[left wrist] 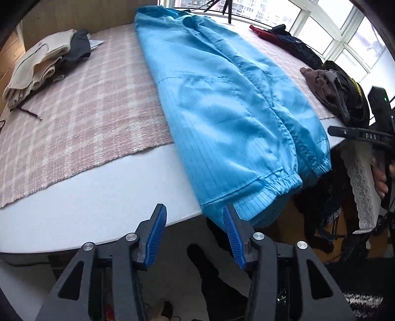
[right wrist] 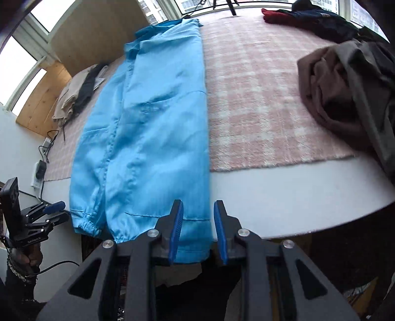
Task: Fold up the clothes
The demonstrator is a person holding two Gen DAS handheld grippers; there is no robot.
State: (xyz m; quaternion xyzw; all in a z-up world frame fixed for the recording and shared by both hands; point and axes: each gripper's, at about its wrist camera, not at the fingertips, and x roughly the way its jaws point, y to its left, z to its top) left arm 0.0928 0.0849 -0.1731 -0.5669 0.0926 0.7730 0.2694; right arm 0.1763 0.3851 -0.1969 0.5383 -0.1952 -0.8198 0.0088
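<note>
**Blue jacket lies lengthwise on the table, both grippers open at its hem**

The blue jacket (left wrist: 222,103) stretches across the pink checked blanket (left wrist: 81,118) from the window end at 12 o'clock down to the near table edge (left wrist: 111,217), where its elastic hem hangs over the rim. Its sides are folded in towards the middle.

The left gripper (left wrist: 195,234) sits at 6 o'clock in its own view, jaws spread wide and empty; its right finger is just beside the hanging hem corner. The right gripper (right wrist: 198,229) has its jaws parted more narrowly, either side of the jacket's right hem corner without closing on it.

A beige and dark folded pile (left wrist: 44,64) rests at 10 o'clock in the left view. A brown and grey heap (right wrist: 345,98) lies at 2 o'clock in the right view, with red and navy clothes (right wrist: 303,17) farther back near the window.
</note>
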